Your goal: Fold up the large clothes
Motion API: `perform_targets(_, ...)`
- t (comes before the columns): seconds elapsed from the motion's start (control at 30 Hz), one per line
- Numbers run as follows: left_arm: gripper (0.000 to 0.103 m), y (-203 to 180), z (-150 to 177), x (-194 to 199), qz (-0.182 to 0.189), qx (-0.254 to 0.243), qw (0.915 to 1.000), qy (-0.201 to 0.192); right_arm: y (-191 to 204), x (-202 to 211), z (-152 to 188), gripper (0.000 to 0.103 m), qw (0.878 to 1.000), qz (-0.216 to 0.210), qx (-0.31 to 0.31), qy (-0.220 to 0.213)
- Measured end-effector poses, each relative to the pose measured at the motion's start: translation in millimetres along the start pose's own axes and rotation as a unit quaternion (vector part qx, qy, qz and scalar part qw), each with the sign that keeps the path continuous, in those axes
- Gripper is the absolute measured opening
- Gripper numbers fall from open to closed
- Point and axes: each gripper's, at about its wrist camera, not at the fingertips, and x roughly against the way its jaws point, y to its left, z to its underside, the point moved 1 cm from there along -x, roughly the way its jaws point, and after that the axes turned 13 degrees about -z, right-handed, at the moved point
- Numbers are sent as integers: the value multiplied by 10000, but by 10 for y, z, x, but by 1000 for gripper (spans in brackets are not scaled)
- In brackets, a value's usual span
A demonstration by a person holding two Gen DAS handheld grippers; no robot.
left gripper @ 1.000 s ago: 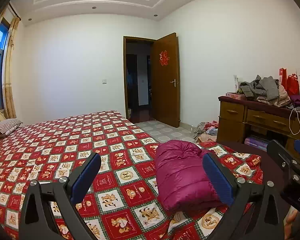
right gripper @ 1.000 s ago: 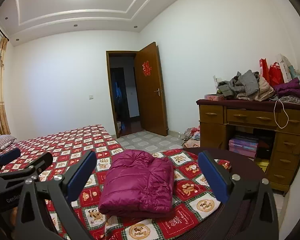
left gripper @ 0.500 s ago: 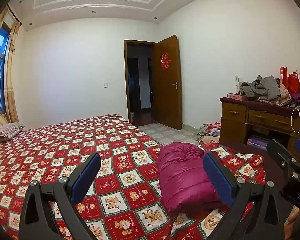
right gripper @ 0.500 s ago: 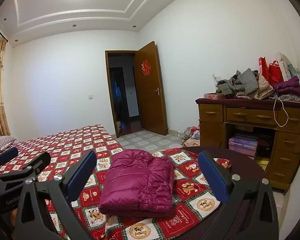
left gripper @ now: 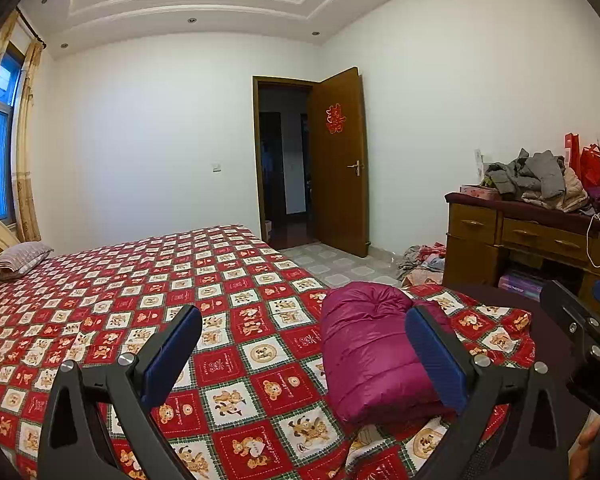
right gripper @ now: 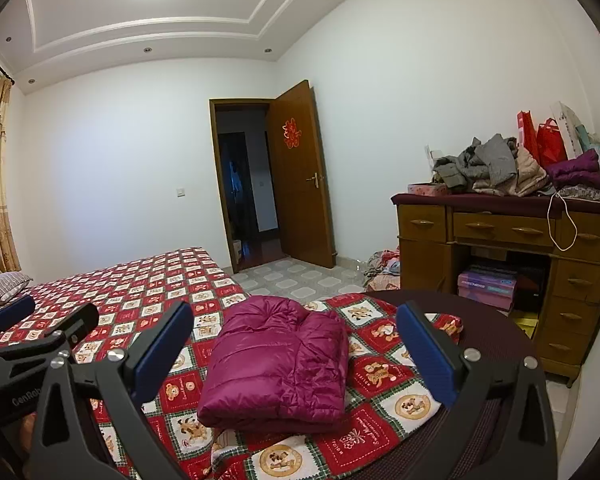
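Item: magenta quilted down jacket [right gripper: 278,364], folded into a compact rectangle on the red teddy-bear patterned bedspread [right gripper: 148,292], near right corner. We judge folding done. Left gripper [left gripper: 304,354] and right gripper [right gripper: 294,350]: jaws spread, holding nothing.

Jackets: one folded purple jacket [right gripper: 278,364] on the bed [right gripper: 148,284];
Claws: two, the left claw [left gripper: 304,354] and right claw [right gripper: 294,350];
Pillows: one pillow [left gripper: 18,258];
Doors: one door [right gripper: 300,176];
Dressers: one dresser [right gripper: 500,256]
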Motion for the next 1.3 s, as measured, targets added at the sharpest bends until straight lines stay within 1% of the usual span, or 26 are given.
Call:
perform_targets(0.63,102,3,1,-7,22,-8,10000,7,-7,-11,-1,103,10000,21,-2,8)
perform_targets(0.93,102,-25,-11,-14,-66,-46,10000,-19,-12,-9,6,103,10000,26,2,11)
perform_targets(1.3,102,-46,-20,-16,-62,-46,10000,-1,-10,-13,4,103,10000,24,-2,17)
